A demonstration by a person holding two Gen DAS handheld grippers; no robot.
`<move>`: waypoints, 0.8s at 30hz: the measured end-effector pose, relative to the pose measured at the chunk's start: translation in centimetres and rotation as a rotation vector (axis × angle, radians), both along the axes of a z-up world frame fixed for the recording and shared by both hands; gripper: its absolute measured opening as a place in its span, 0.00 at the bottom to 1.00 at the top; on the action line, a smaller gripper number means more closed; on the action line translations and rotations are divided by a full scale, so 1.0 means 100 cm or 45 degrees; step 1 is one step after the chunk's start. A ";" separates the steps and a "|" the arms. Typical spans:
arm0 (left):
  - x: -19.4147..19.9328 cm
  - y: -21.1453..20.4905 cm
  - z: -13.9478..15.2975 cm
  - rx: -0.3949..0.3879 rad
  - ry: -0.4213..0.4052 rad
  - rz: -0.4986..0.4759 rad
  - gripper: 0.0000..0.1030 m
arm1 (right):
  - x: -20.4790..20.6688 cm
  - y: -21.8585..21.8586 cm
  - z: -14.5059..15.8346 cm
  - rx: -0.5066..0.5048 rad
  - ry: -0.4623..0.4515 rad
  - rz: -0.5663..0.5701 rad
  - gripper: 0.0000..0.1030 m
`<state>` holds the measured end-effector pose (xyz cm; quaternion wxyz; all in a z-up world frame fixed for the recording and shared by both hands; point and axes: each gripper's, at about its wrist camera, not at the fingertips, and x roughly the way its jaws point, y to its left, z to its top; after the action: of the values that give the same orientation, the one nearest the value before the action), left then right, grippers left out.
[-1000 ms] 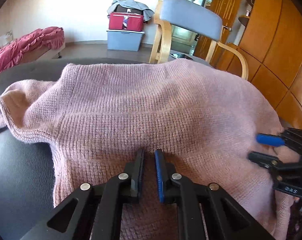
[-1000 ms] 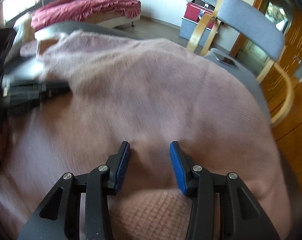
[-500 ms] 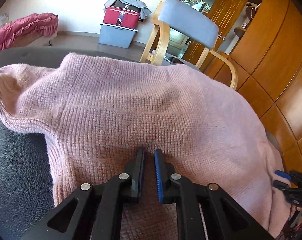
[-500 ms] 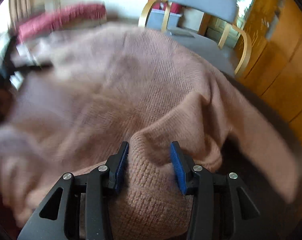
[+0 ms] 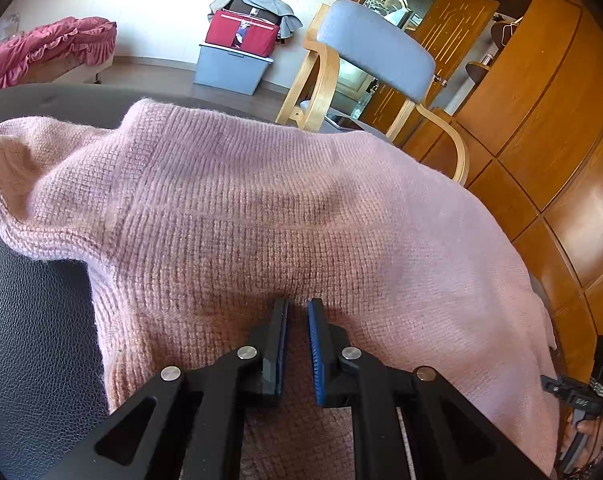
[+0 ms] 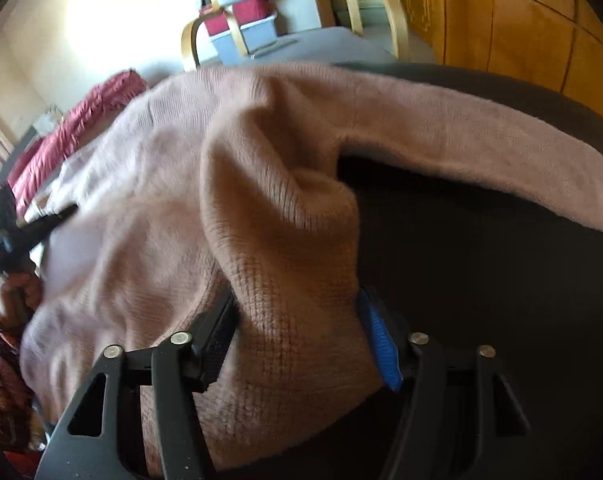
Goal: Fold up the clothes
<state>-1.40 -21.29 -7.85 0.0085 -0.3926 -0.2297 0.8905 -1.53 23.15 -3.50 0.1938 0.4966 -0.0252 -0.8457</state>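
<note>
Meanwhile | sweater [image 5: 285, 208] spread on dark table [image 5: 33, 320] | hem pinched by left gripper [image 5: 297, 312] | bunched fold enclosed by closing right gripper [image 6: 297, 320] | fold best carried over evenly, edges aligned.

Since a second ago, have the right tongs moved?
Yes. In the left view the right tongs slid from mid-sweater to its right edge, toward the wooden cabinets, gathering a fold.

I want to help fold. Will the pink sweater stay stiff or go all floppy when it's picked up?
Probably floppy: the sweater bunches and sags between the closing right gripper. Its sleeve trails limp. The fuzzy knit likely won't slip.
</note>
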 end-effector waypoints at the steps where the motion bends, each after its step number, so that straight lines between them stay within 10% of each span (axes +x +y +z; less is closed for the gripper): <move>1: 0.000 0.000 0.000 0.001 0.000 0.000 0.10 | 0.001 -0.004 0.002 -0.009 0.010 0.023 0.21; 11: -0.009 0.006 0.004 -0.149 -0.025 -0.133 0.09 | 0.000 -0.058 0.036 0.080 0.213 0.159 0.21; 17: -0.014 0.012 0.006 -0.291 -0.032 -0.193 0.09 | -0.001 -0.112 0.020 -0.020 0.120 0.330 0.68; 24: -0.008 0.013 0.006 -0.272 -0.022 -0.180 0.09 | -0.020 -0.009 0.040 -0.423 0.118 0.048 0.68</move>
<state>-2.22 -20.02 -7.21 0.0273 -0.4143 -0.1052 0.9036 -3.55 22.25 0.53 0.2901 0.4185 -0.1461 -0.8482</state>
